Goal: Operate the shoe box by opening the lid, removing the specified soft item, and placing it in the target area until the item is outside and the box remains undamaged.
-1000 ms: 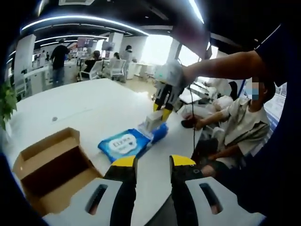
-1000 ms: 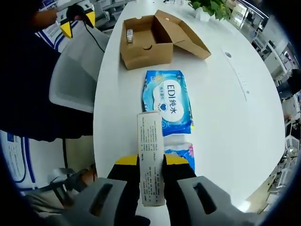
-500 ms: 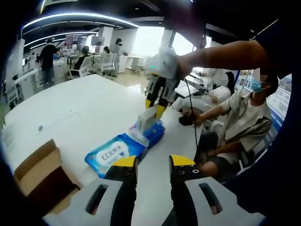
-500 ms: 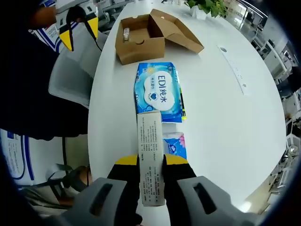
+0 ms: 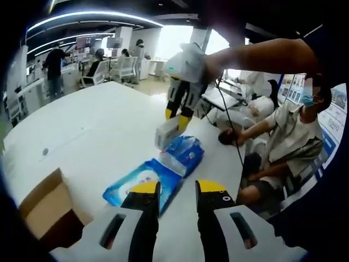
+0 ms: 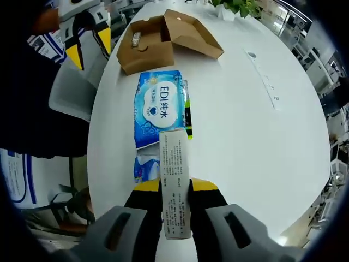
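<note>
In the right gripper view, the right tool (image 6: 174,188) is clamped on a slim white carton (image 6: 175,180) printed with small text, its yellow-tipped jaws pressing both long sides while it hangs above the white tabletop (image 6: 245,125). Past the carton's far end lies a blue wet-wipes pack (image 6: 159,109) with a white oval label, and a smaller blue soft pack (image 6: 146,166) sits just beside its near end. Farther off stands the brown shoe box (image 6: 147,46) with its lid (image 6: 193,35) flipped open to the side and a small item (image 6: 134,38) inside near one wall; a green plant (image 6: 240,6) stands at the far edge. The left tool (image 6: 87,46) appears at the upper left of this view, off the tabletop's edge. The left gripper view shows the left tool (image 5: 177,191) with its jaws apart and nothing between them, the right tool (image 5: 175,115) gripping the carton (image 5: 167,132) above the smaller pack (image 5: 182,154), a corner of the box (image 5: 46,210) at lower left, and, beyond the tabletop, a seated person (image 5: 283,147) and other people at desks in an open office.
</note>
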`<state>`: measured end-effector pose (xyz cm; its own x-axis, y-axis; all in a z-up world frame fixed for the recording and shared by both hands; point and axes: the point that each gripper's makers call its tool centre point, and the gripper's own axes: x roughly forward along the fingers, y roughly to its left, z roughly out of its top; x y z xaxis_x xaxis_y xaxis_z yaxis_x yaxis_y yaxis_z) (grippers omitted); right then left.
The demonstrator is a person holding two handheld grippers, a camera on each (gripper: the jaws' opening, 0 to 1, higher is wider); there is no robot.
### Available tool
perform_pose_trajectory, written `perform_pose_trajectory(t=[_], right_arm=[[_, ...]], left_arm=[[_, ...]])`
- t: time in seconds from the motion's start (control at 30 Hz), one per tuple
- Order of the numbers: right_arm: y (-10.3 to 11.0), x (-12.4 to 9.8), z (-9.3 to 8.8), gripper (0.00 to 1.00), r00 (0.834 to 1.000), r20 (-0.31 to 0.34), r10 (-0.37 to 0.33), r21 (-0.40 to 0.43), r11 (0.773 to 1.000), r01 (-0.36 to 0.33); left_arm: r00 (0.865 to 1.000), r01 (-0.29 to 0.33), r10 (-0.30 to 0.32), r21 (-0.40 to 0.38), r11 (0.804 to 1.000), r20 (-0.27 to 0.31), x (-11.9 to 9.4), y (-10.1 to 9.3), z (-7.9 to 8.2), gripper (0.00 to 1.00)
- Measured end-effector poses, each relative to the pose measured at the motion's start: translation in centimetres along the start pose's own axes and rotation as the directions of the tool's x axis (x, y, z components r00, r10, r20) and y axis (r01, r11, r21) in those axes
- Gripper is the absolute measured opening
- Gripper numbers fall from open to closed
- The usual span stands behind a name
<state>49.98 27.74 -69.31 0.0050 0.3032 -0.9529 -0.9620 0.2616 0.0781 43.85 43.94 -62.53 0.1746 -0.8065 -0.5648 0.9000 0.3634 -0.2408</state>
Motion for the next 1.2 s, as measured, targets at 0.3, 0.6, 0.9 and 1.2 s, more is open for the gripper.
perform_pose_trajectory(t=[0.3,0.6,0.9,1.2], right_arm=[[-3.0,0.7,-1.8,0.15,1.000,-0.027,-0.007,0.031,0.999,0.008],[-3.4,2.7,-2.9,0.16,0.999,-0.033,0.018,0.044,0.999,-0.017],[-3.6,4.5,-3.6,0.16,0.998,-0.037,0.041,0.029,0.999,-0.040],[-3.7,5.6,-3.3,0.16,0.998,-0.025,0.051,0.045,0.998,-0.050]], left_arm=[[1.000,-0.007,0.007,0.004,1.000,0.004,1.0,1.1,0.4,0.23],[1.000,-0.005,0.005,-0.002,1.000,-0.013,1.5,1.6,-0.5,0.23],[1.000,-0.008,0.008,-0.024,1.000,-0.009,1.5,1.9,-0.5,0.23],[1.000,-0.016,0.016,-0.034,0.999,-0.012,1.5,2.3,-0.6,0.22]])
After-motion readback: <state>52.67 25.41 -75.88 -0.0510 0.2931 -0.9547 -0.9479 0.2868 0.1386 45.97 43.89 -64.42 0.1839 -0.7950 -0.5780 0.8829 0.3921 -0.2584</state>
